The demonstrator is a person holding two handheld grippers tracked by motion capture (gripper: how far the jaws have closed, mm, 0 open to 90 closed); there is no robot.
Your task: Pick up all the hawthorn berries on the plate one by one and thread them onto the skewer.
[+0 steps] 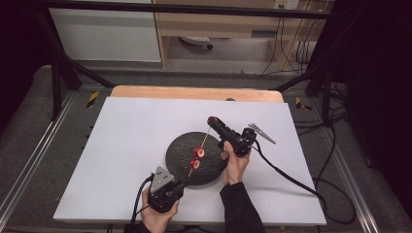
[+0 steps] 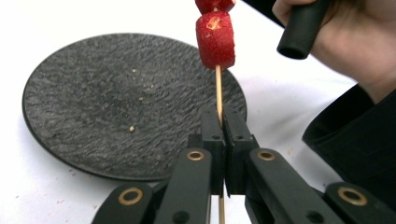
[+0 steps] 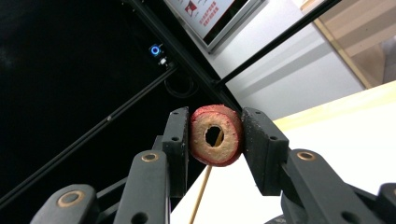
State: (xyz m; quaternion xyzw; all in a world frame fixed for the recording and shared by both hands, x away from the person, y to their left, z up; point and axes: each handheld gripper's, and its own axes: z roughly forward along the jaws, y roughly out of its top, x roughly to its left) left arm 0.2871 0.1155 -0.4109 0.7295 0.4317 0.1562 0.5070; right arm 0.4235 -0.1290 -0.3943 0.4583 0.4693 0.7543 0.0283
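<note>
L gripper sits at bottom-left of the high view, person's L hand under it, grey plate on top. Jaws pressed together on the lower end of a thin wooden skewer. L gripper view confirms: pads tight on the stick, which runs up between them and pokes out below too.

Skewer slants up and to the right across the dark round plate, which lies mid-table on the white table top. Plate surface is rough, a few crumbs on it in the L gripper view.

Two red pieces already threaded on the skewer, one just above the other, over the plate's right half. In L gripper view the lower one is a red cylinder w/ pale core, the stick entering from below; the next one sits at the frame's top edge, touching or nearly so, can't tell for sure.

R gripper is at the skewer's top end, held by the R hand, dark sleeve coming in from the bottom. Its jaws are clamped on a third red piece. R gripper view: a ring slice, red skin, pale flesh, hole in the middle, squeezed between both pads. Skewer comes up from below behind the slice; its tip appears to show inside the hole, view's soft so prob. at or just in the bore.

Far right: a metal clip lies on the table just past the R gripper's body; cable trails off toward the table's right edge.
</note>
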